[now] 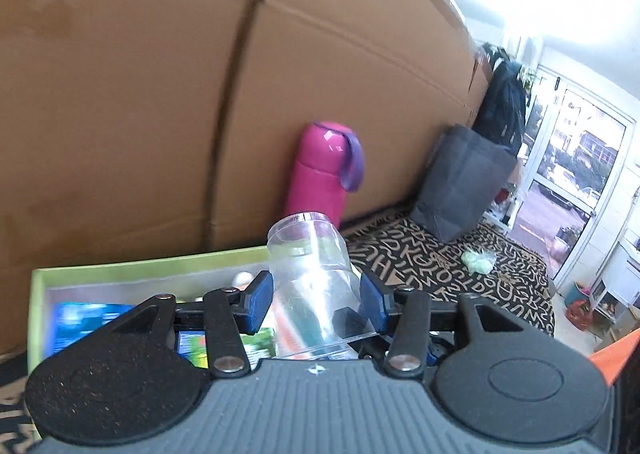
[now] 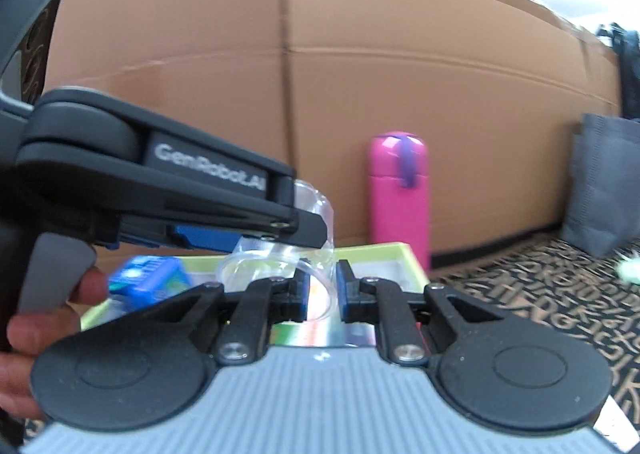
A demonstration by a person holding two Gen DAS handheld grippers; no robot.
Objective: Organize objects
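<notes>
Cup transfer midway, both grippers on one clear plastic cup (image 1: 310,274) above the green tray (image 1: 140,266).
Left wrist view: left gripper (image 1: 316,300) spread partway, blue pads flanking the cup body, contact unclear; tray under it already holds blue and green packets (image 1: 86,320); pink bottle (image 1: 320,170) and small green item (image 1: 478,260) on the patterned cloth look unsorted. Right wrist view: right gripper (image 2: 322,290) pinches the cup rim (image 2: 320,294) near tray centre; blue packet (image 2: 148,274) far left inside.

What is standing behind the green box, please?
A pink bottle stands upright behind the green box, in front of the big cardboard box. Its base is hidden by the green box's rim.
</notes>
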